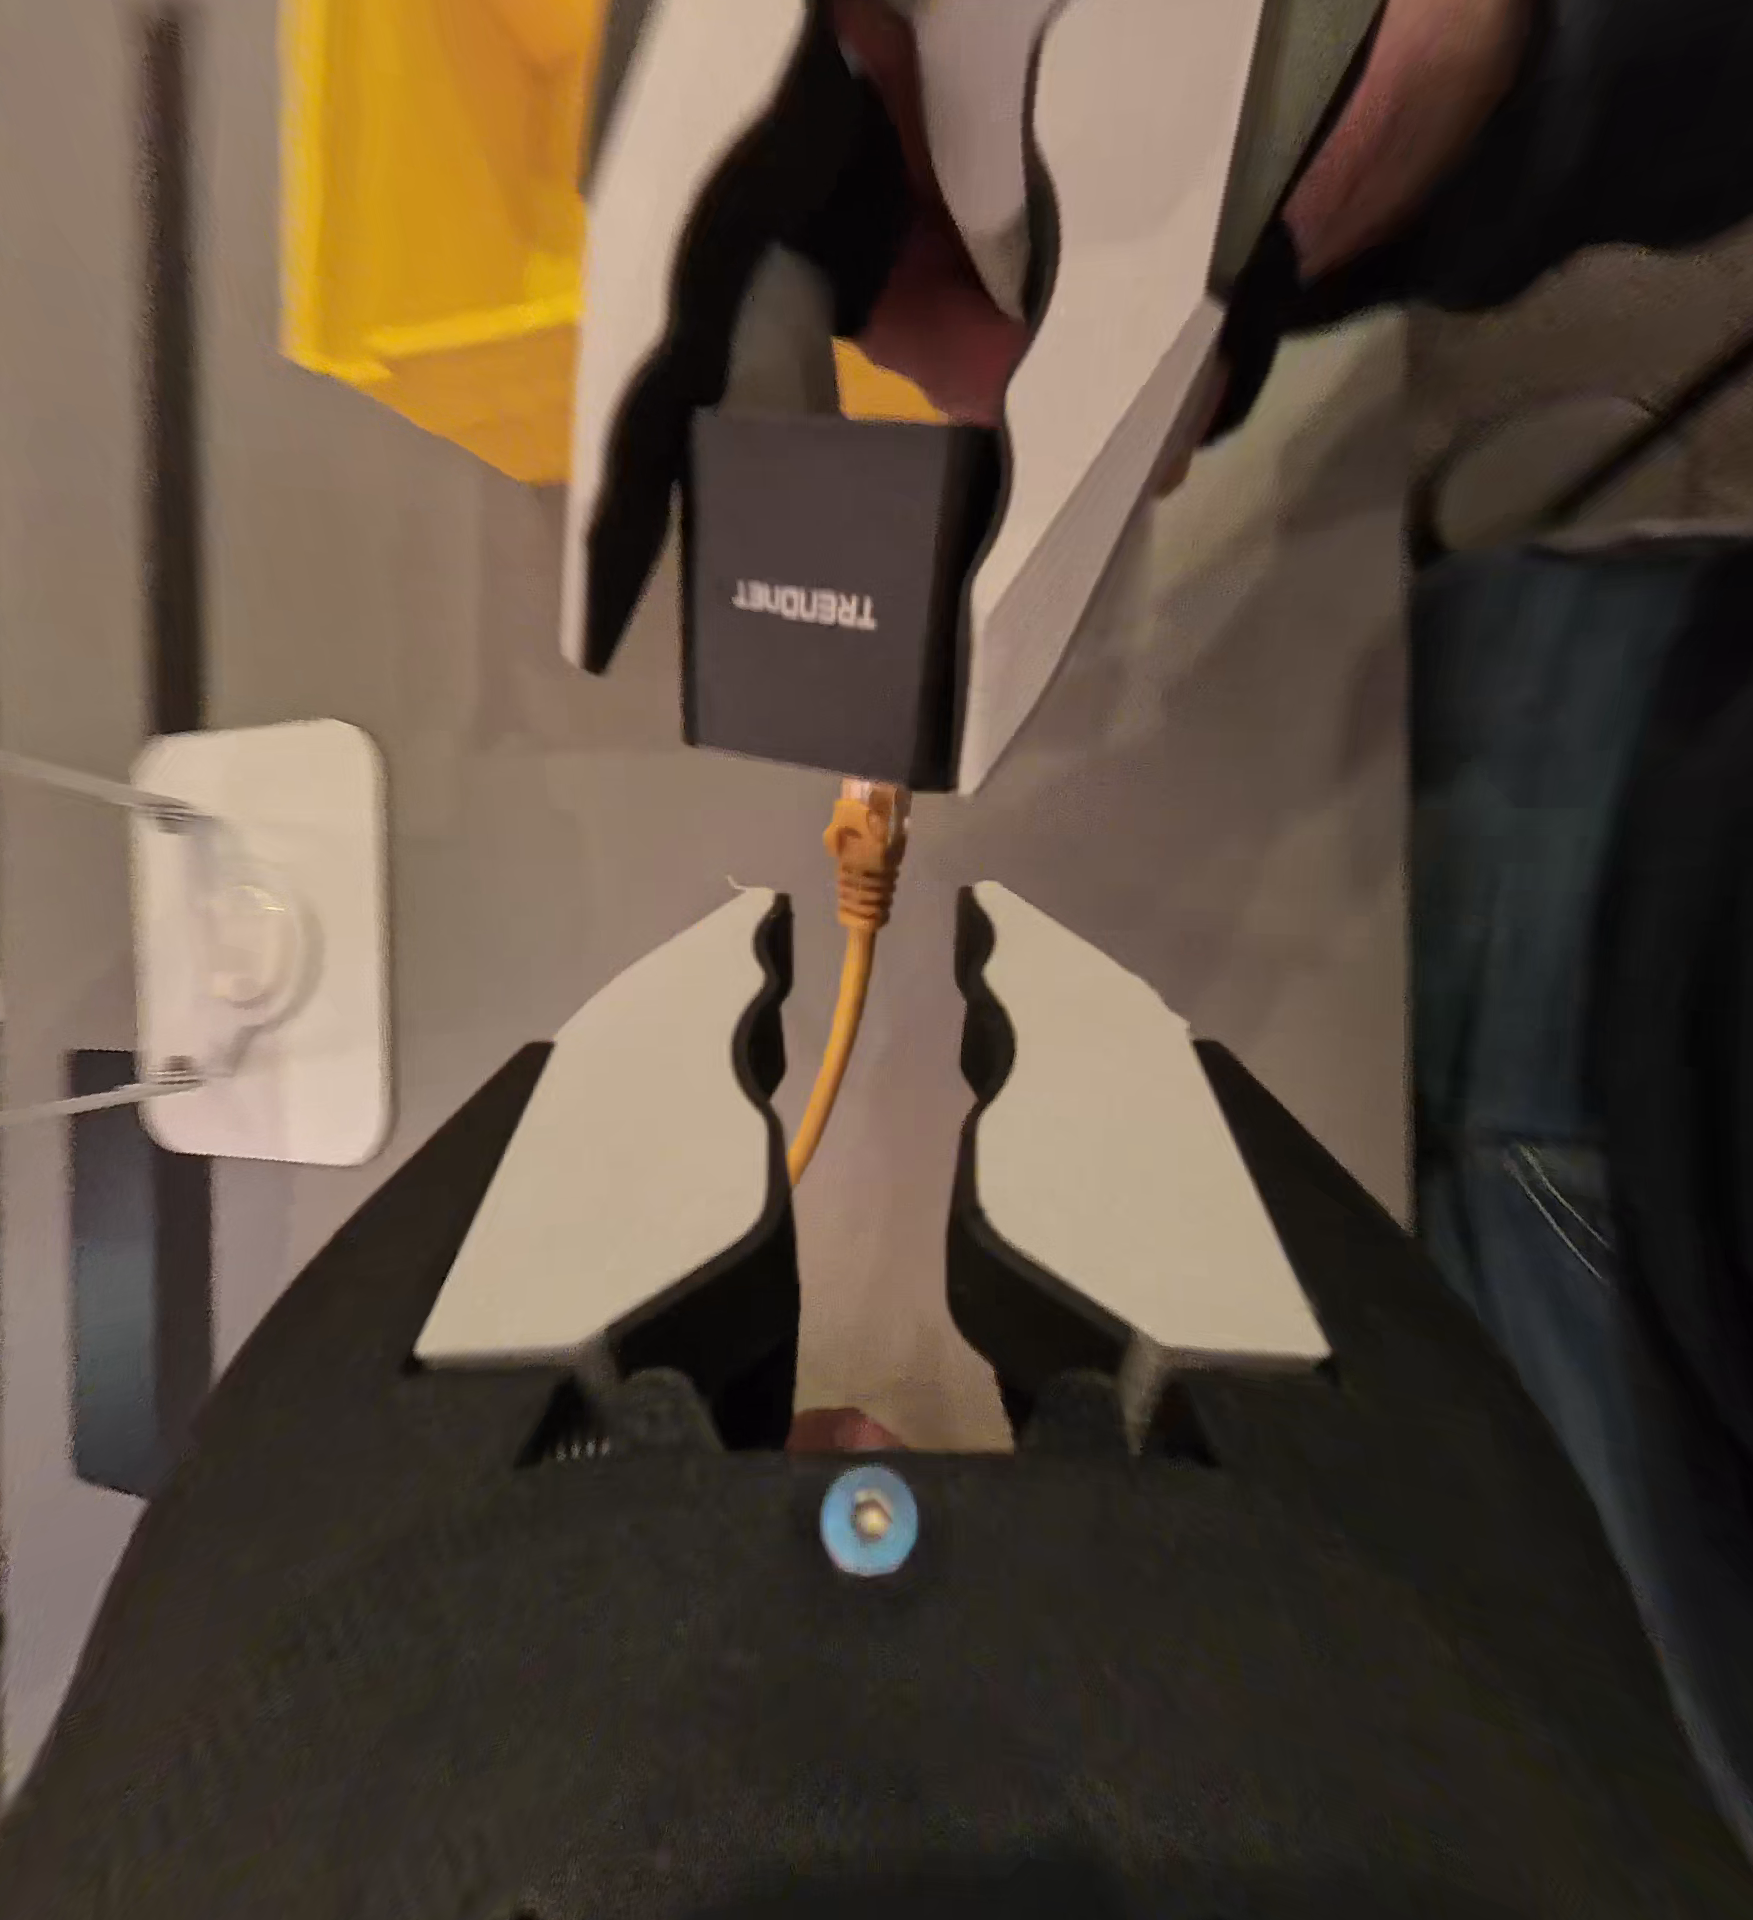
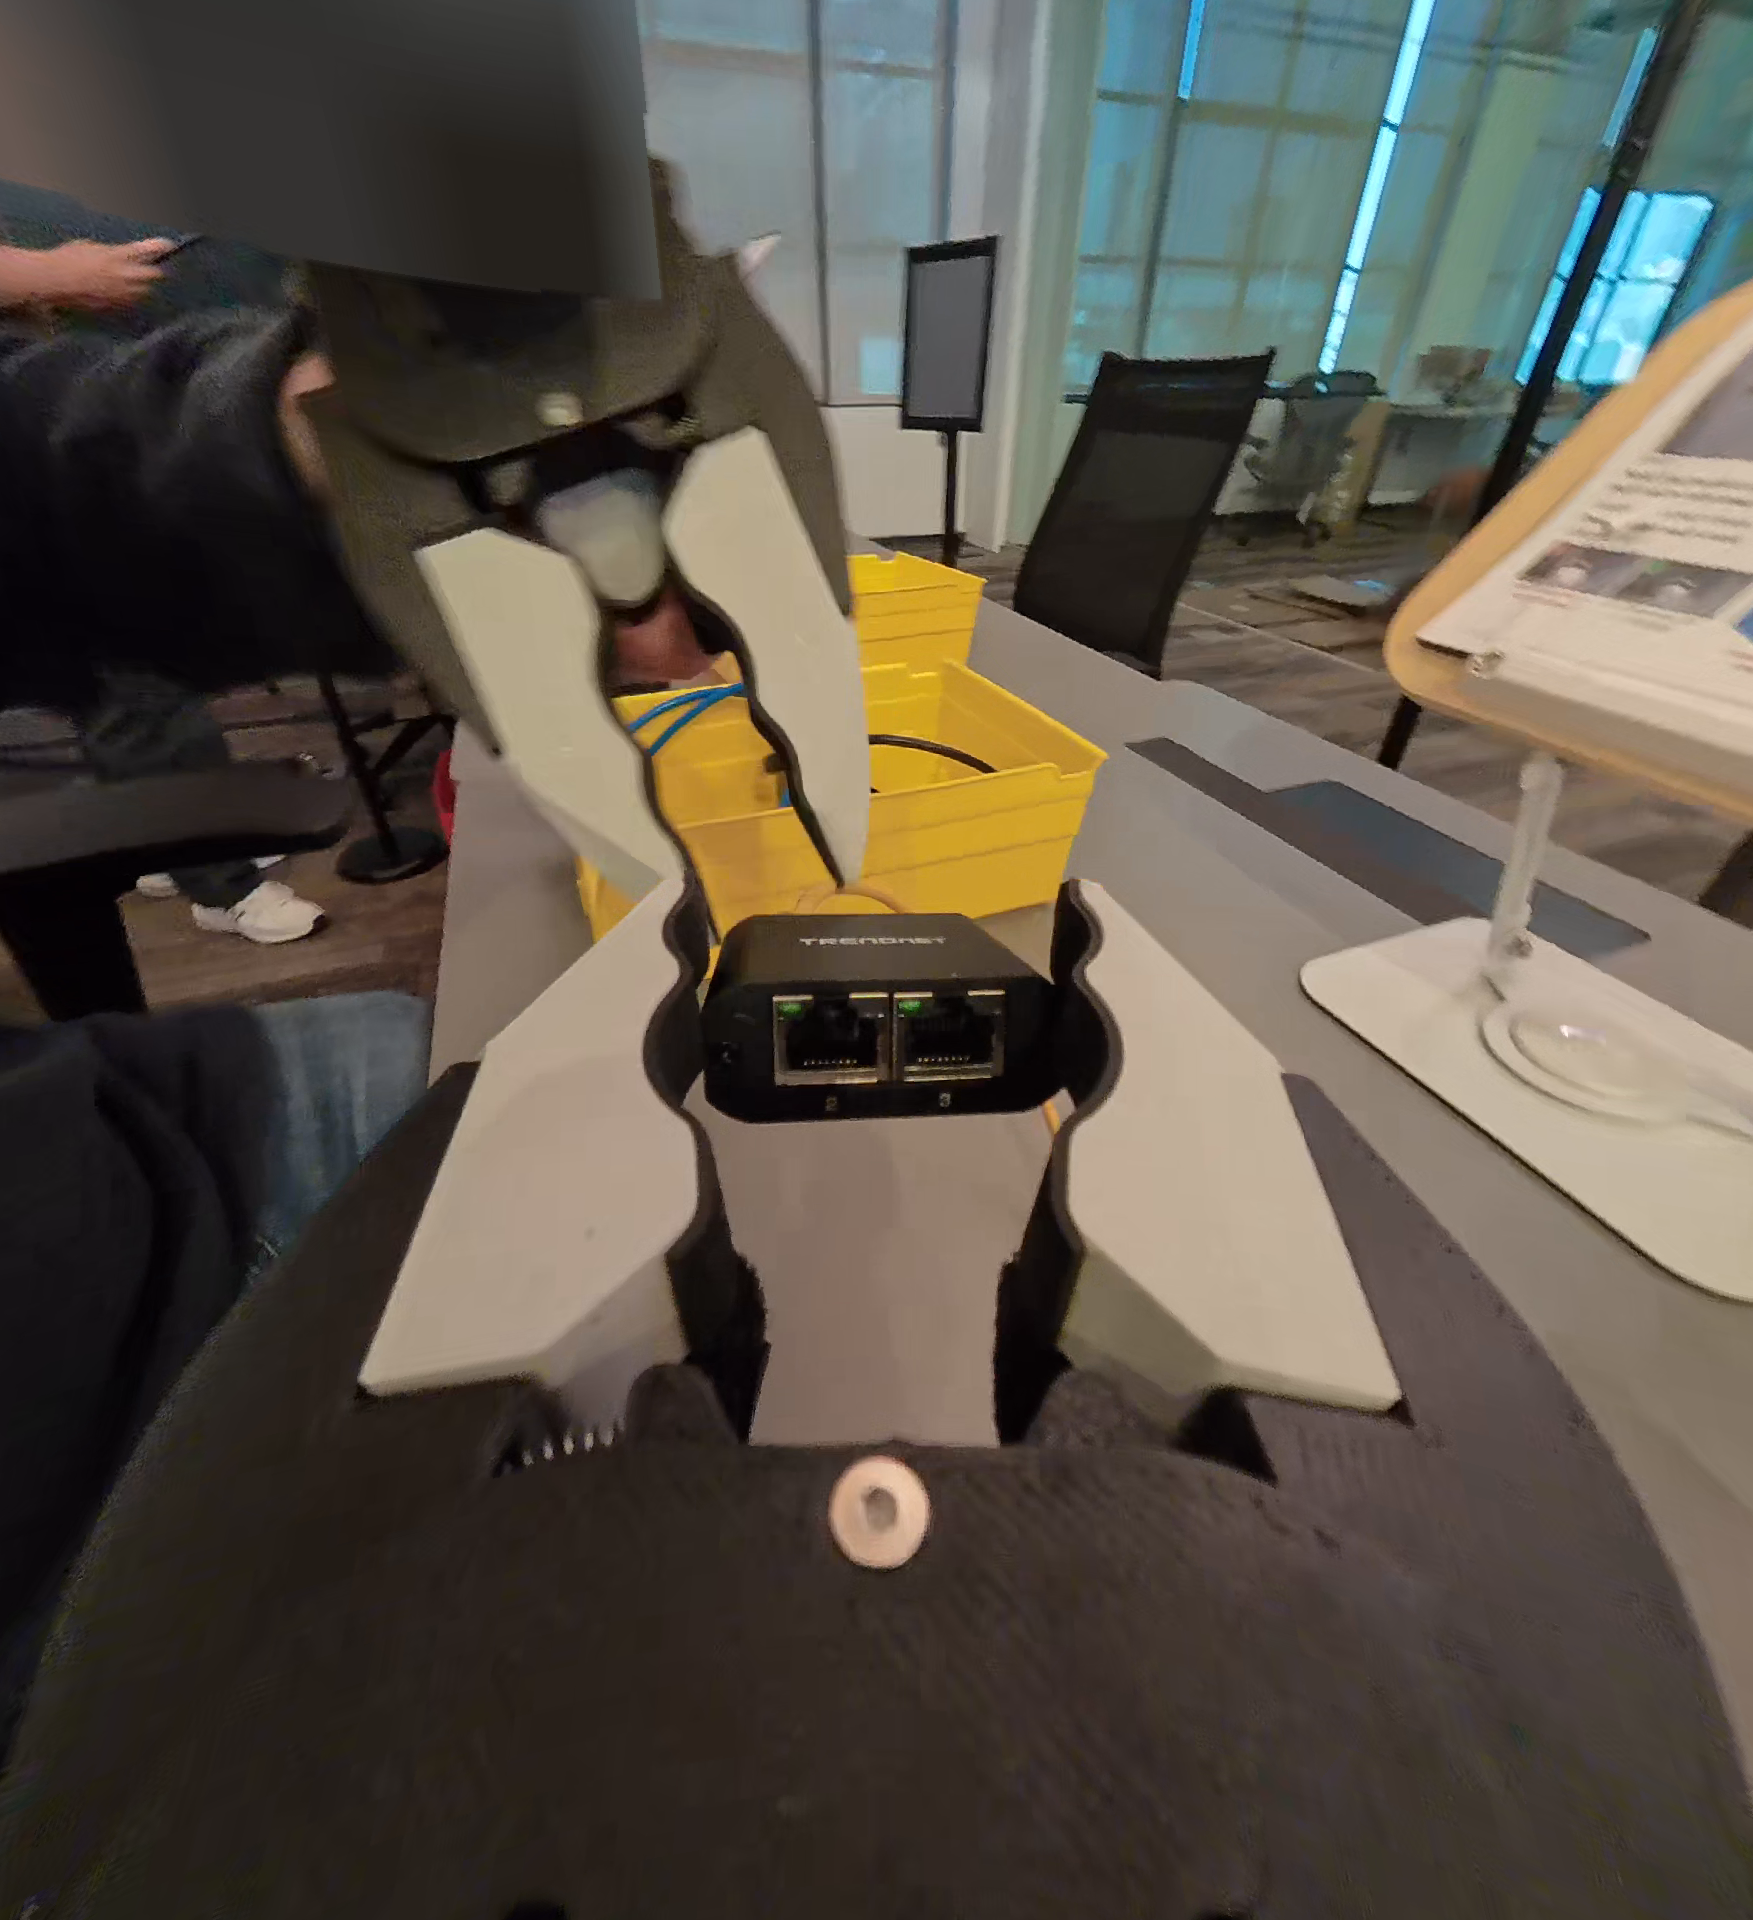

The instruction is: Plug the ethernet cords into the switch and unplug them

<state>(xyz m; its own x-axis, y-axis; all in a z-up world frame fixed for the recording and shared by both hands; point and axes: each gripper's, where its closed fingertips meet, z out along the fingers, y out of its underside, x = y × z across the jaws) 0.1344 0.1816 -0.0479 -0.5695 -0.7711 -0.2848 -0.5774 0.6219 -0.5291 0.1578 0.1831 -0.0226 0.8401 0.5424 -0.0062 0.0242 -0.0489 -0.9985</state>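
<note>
The small black switch (image 2: 872, 1023) is clamped between my right gripper's (image 2: 877, 899) fingers, a little above the grey table. Two empty ports face the right wrist camera. In the left wrist view the switch (image 1: 820, 592) sits in the right gripper (image 1: 778, 717), and an orange ethernet cord (image 1: 856, 935) is plugged into its near side. My left gripper (image 1: 872, 904) is open, its fingers on either side of the orange cord just behind the plug, not touching it. The left gripper (image 2: 763, 878) also shows beyond the switch in the right wrist view.
Yellow bins (image 2: 955, 821) behind the switch hold a blue cord (image 2: 685, 717) and a black cord (image 2: 913, 748). A white stand (image 2: 1578, 1122) with a printed sheet is at the right on the grey table (image 2: 1215, 852). A person in dark sleeves sits left. My two grippers' fingertips are within a few centimetres of each other.
</note>
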